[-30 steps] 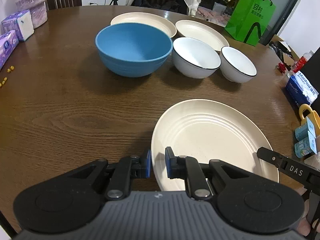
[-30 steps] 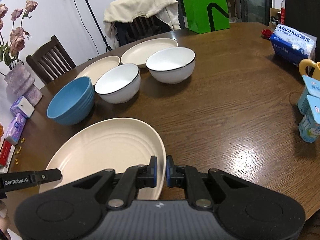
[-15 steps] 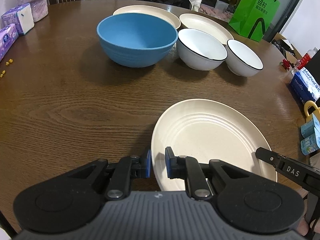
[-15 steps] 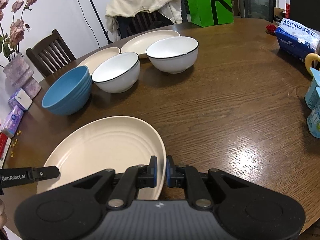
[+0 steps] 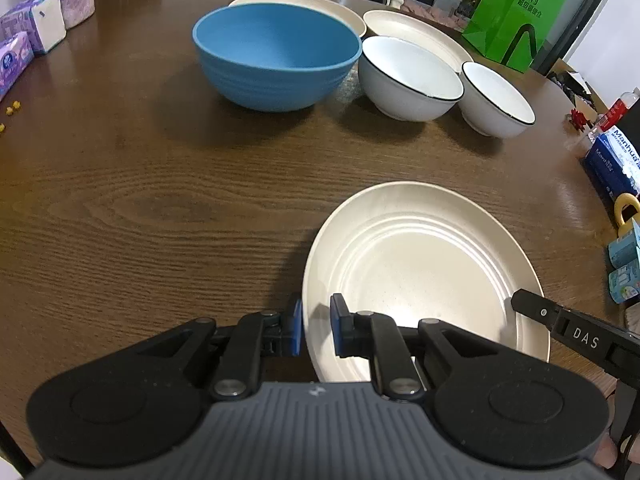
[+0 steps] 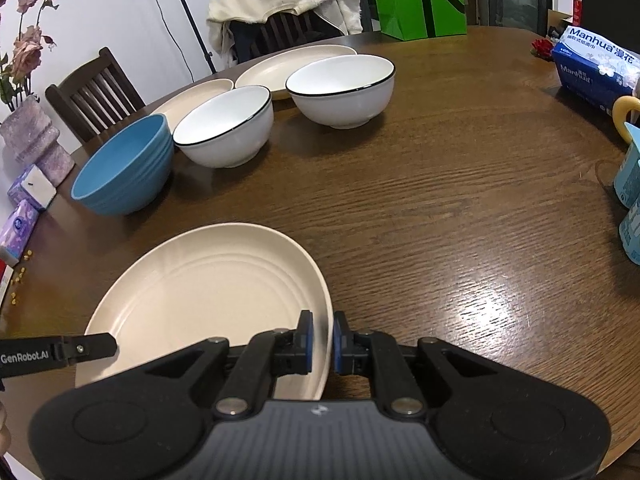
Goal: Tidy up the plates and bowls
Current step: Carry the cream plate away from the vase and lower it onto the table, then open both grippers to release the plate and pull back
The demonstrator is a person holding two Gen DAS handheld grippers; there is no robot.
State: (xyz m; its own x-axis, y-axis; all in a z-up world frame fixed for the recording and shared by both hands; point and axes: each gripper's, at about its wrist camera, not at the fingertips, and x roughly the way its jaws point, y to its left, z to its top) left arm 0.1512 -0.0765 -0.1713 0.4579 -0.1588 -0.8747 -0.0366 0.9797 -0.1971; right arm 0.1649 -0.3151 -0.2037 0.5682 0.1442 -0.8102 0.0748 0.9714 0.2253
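A cream ridged plate is held low over the wooden table, near its front edge; I cannot tell whether it touches the wood. My left gripper is shut on its left rim. My right gripper is shut on its right rim. Farther back stand a blue bowl and two white black-rimmed bowls. Behind them lie two more cream plates.
A green bag stands at the far right of the table. Tissue packs and a vase sit at the left edge. A blue tissue pack, a yellow-handled mug and cartons crowd the right edge. Chairs stand behind.
Both grippers have sunk a little toward the table with the plate still held between them. The bowls and back plates have not moved.
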